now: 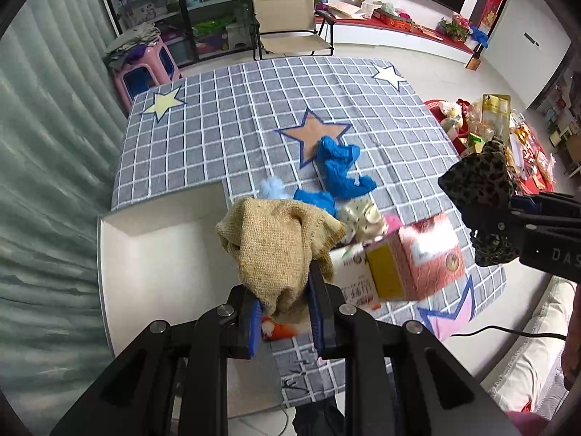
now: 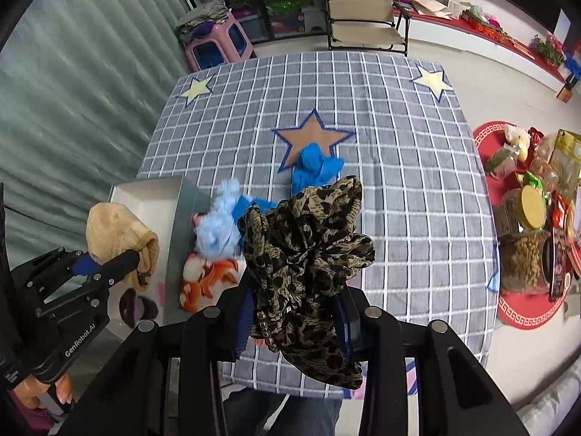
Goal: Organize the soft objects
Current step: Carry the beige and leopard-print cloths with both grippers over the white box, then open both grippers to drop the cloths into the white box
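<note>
My left gripper (image 1: pixel 283 290) is shut on a tan knitted cloth (image 1: pixel 279 243) and holds it above the edge of a white box (image 1: pixel 152 250); it also shows in the right wrist view (image 2: pixel 116 239). My right gripper (image 2: pixel 294 312) is shut on a leopard-print scrunchie (image 2: pixel 308 247) and holds it above the table; it also shows in the left wrist view (image 1: pixel 479 189). Blue gloves (image 1: pixel 341 167), a light blue fluffy item (image 2: pixel 219 225), a cream dotted scrunchie (image 1: pixel 363 218) and an orange-and-white soft item (image 2: pixel 207 276) lie on the checked tablecloth (image 1: pixel 225 127).
A pink tissue box (image 1: pixel 417 258) lies tilted by the pile. A folding chair (image 1: pixel 290 25) and a pink stool (image 1: pixel 145 69) stand beyond the table. A red mat with jars and snacks (image 2: pixel 526 218) is on the floor to the right. Curtains hang on the left.
</note>
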Available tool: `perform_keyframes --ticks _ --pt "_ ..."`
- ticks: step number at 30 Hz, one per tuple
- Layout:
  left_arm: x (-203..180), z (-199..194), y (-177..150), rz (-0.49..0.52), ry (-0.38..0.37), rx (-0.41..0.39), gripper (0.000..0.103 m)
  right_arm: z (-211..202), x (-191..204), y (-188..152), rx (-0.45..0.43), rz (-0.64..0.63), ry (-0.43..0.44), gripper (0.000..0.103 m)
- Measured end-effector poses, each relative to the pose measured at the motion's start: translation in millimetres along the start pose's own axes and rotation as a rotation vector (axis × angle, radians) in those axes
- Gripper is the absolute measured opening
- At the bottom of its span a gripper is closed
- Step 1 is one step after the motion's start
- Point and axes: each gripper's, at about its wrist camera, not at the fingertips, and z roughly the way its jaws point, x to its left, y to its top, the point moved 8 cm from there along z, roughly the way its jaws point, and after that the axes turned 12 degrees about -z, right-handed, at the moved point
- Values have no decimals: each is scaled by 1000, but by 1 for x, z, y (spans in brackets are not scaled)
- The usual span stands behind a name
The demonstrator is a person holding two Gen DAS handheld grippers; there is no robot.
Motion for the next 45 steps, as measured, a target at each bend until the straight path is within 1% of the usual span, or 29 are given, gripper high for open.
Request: perform_keyframes --ticks 6,11,15,27,32,36,45 --pt "17 2 -21 -15 3 25 24 4 17 -20 29 9 15 39" --pt "40 5 -38 -63 14 46 24 10 34 -30 55 -1 37 39" --pt "62 4 -45 -117 32 44 24 16 55 -31 72 -30 57 39" --pt "128 -1 -61 -269 87 36 24 35 133 -12 103 -215 112 39" --pt "150 -2 -61 -316 111 27 24 43 163 2 108 -288 133 39" --pt "164 -4 -58 -347 125 16 24 50 186 16 107 -335 152 39" --pt "183 3 -52 -391 146 15 24 64 214 36 119 -398 173 39"
